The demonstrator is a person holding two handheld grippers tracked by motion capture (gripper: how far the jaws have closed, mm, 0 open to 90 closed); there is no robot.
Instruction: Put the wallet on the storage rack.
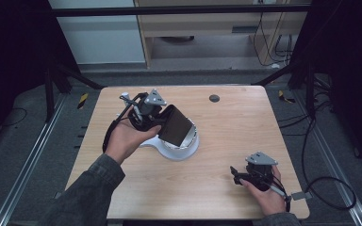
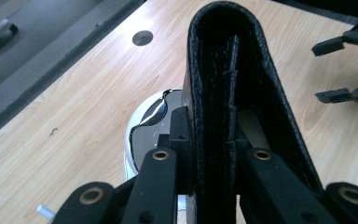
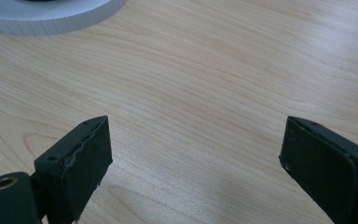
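We are holding a black folded leather wallet (image 1: 176, 125) in our left claw (image 2: 214, 154), whose jaws are pinching its lower edge while the folded spine is pointing away from the claw. The wallet is hanging tilted just above a white round plastic stand (image 1: 181, 149) on the light wooden tabletop (image 1: 231, 136), so the stand is lying directly below it. Our right claw (image 1: 238, 177) is resting well apart, spread wide with nothing between its jaws. We judge the left hand as much the nearer one.
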